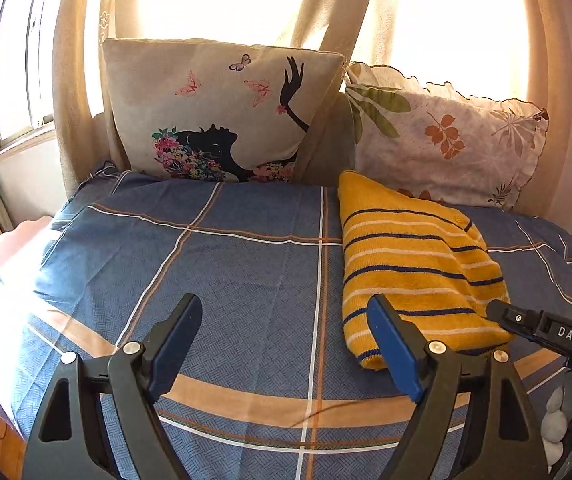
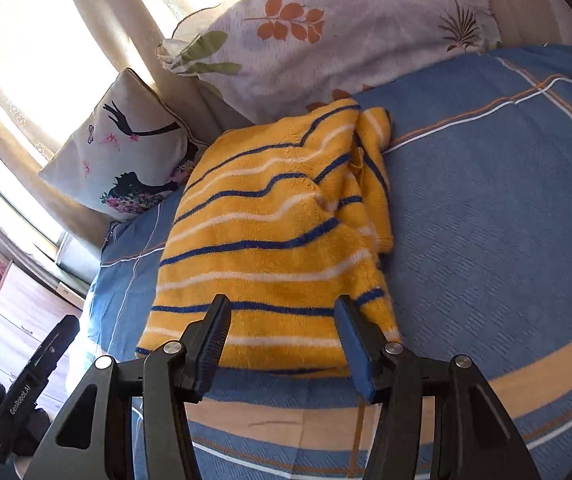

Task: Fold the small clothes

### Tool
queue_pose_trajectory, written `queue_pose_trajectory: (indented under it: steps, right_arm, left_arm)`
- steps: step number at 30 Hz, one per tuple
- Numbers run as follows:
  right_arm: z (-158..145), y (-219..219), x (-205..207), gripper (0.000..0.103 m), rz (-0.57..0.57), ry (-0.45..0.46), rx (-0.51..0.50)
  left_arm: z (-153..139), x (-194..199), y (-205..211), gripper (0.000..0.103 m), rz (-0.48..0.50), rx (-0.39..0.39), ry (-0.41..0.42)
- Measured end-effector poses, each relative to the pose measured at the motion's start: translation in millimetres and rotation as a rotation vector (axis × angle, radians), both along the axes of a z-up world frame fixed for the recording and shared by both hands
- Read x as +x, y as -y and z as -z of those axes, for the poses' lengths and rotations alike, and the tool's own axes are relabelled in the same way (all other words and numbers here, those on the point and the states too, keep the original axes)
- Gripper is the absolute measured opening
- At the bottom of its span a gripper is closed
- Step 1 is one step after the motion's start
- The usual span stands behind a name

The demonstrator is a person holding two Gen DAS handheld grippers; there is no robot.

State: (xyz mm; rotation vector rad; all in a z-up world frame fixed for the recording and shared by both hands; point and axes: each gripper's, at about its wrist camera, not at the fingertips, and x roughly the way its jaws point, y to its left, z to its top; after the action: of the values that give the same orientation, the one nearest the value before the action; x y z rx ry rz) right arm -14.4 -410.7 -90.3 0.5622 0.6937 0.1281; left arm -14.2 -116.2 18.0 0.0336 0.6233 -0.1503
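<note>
**Folded yellow garment lies ahead of spread fingers**

The bed, under a blue checked sheet, fills both views beneath the fingers. Two pillows lean at its far end, well beyond the fingertips. The yellow striped garment lies folded on the sheet, its near hem just past the right gripper, whose fingers are spread and empty. The left gripper, also spread and empty, has the garment just beyond its right finger.
</note>
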Motion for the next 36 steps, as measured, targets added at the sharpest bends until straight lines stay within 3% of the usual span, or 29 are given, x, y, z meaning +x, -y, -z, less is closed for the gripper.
queue_pose_trajectory:
  steps: [3,8,10,14,18,23,29,36]
  right_arm:
    - [-21.9,-0.8,-20.2,0.060,0.057,0.060,-0.101]
    - [-58.8,-2.7,-59.6,0.082,0.186,0.214,-0.236]
    - [-69.1,-9.2,-74.9,0.096,0.249,0.274,-0.304]
    - [-78.4,-19.1,-92.5,0.103,0.322,0.358,-0.382]
    - [-70.9,-13.8,-83.7,0.103,0.305,0.288,-0.341]
    - [-48.7,1.1,-74.1,0.103,0.307,0.189,-0.246]
    - [-38.1,1.7,-70.4,0.103,0.312,0.154,-0.243]
    - [-24.7,-3.8,-56.4,0.103,0.281,0.111,-0.248]
  left_arm:
    - [-2.3,-7.2,1.7,0.084,-0.006,0.009,0.019]
    - [-12.0,-22.1,-4.6,0.088,-0.031,0.006,0.078]
    - [-17.8,-29.0,-8.7,0.093,-0.048,-0.004,0.111]
    - [-28.9,-43.6,-15.6,0.099,-0.097,-0.002,0.185]
    - [-31.8,-50.4,-18.7,0.102,-0.133,0.014,0.209]
    - [-21.9,-41.5,-23.7,0.103,-0.105,-0.028,0.135]
    - [-2.6,-25.8,-18.4,0.103,-0.066,-0.034,0.021]
    - [11.7,-15.6,-9.7,0.103,-0.041,-0.016,-0.035]
